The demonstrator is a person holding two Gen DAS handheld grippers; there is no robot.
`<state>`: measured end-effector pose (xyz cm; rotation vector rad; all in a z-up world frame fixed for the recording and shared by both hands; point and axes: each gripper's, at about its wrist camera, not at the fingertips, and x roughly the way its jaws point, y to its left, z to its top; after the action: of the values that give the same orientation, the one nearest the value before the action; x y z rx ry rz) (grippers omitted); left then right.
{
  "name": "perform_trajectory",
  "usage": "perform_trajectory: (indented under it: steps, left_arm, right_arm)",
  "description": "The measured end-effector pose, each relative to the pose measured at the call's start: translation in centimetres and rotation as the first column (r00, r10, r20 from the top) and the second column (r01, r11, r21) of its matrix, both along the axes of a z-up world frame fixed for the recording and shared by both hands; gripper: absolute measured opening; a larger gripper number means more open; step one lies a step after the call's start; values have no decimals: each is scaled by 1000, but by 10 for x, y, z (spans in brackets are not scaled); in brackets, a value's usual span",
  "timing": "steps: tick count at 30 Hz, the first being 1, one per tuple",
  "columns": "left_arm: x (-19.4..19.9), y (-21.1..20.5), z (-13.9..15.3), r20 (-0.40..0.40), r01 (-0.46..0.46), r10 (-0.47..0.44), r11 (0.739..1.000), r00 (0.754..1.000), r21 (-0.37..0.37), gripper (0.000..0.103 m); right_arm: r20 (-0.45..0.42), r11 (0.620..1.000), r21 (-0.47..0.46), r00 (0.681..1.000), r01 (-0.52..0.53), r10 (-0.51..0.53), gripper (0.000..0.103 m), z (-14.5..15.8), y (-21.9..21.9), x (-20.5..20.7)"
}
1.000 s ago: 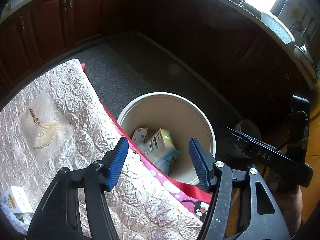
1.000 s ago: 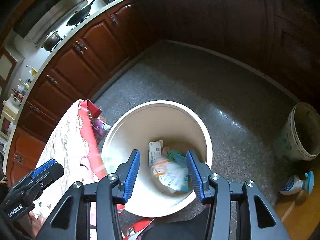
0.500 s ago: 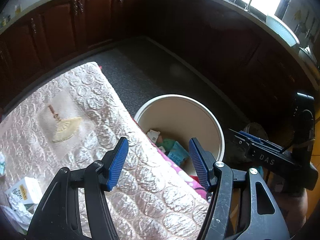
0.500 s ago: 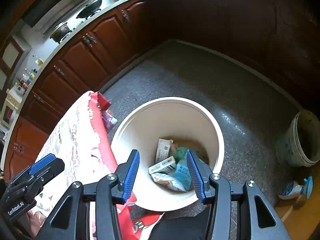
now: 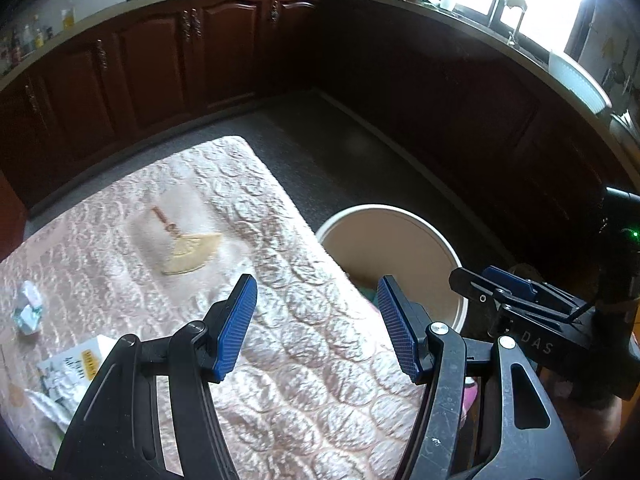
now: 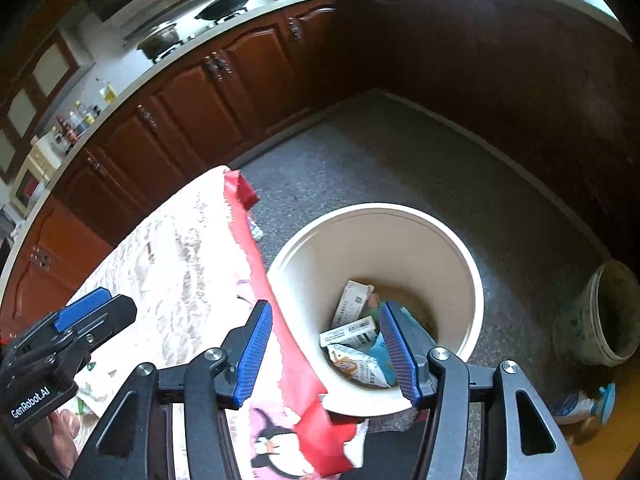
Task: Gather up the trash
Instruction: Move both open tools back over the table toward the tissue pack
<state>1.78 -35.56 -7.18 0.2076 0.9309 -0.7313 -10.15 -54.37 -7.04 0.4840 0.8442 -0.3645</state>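
Your left claw (image 5: 316,324) hangs half-open and empty over the quilted desk (image 5: 168,200); your right claw (image 6: 326,350) – opening, empty – over the bin (image 6: 400,216), seemingly holding wrappers, on the speckled floor (image 6: 400,160).

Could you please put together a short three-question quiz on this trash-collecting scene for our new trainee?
1. True or false: the left hand-held gripper carries a piece of trash.
2. Where does the cream bin stand? A) on the quilted table cover B) on the floor beside the table C) on the counter
3. Fill in: the small box lies on the ______.

Key:
1. False; nothing sits between its fingers.
2. B
3. Table cover, near the crumpled wrapper; other packets lie inside the bin, below the right hand-held gripper, whose empty jaws are opening.
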Motion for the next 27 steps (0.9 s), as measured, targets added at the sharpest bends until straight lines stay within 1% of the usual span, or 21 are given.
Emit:
perform_trajectory:
  steps: [3, 7, 11, 18, 22, 25, 27]
  left_arm:
    - [-2, 13, 4, 14, -24, 24, 1000, 1000, 2, 61]
    - [-2, 35, 10, 29, -59, 59, 998, 998, 0, 61]
    - [-1, 64, 14, 36, -103, 103, 995, 994, -3, 61]
    - [11, 120, 16, 31, -194, 194, 981, 980, 0, 61]
    - [23, 163, 14, 22, -265, 265, 964, 964, 8, 61]
    - [33, 202, 12, 0, -328, 328, 945, 945, 6, 61]
    - [40, 230, 9, -17, -375, 375, 927, 927, 7, 61]
  right_arm:
    - [9, 1000, -11, 1000, -26, 26, 55, 6, 12, 5]
    - [25, 997, -27, 997, -66, 67, 59, 15, 31, 12]
    - [31, 992, -36, 992, -119, 120, 60, 18, 52, 19]
    - [20, 972, -34, 972, -233, 234, 62, 17, 96, 42]
    - [13, 956, -18, 956, -293, 293, 64, 15, 118, 55]
    - [9, 939, -8, 939, -345, 345, 65, 13, 137, 64]
    - [7, 928, 1, 928, -373, 373, 65, 11, 149, 68]
